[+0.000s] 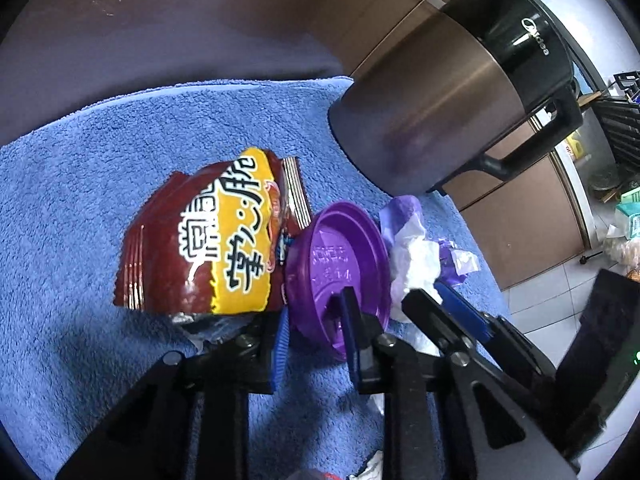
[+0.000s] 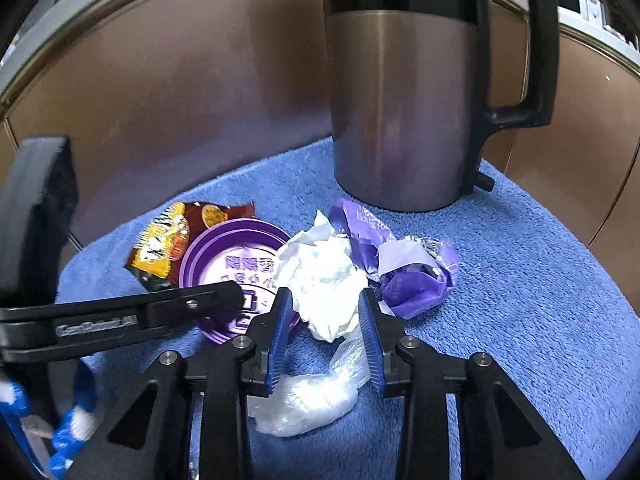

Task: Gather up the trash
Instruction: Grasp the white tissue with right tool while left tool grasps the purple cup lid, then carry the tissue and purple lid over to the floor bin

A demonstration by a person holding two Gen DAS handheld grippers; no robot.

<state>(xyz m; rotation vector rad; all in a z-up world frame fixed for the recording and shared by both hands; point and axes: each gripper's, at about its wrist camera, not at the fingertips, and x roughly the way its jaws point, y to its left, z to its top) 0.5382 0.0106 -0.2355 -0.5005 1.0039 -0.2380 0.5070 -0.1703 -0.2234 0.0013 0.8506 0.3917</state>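
Each gripper is black plastic with two ribbed blue pads on its fingers. The left gripper (image 1: 316, 336) shows round silver pivot screws just behind its pads. The right gripper (image 2: 326, 336) carries the same screws on angular black linkage arms with triangular cut-outs further back.

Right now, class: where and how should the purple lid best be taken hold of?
Probably by its near rim. The purple lid lies tilted on the blue towel, its edge propped on the snack bag, so the raised rim offers a thin lip. Come from the near side, one pad above, one below.
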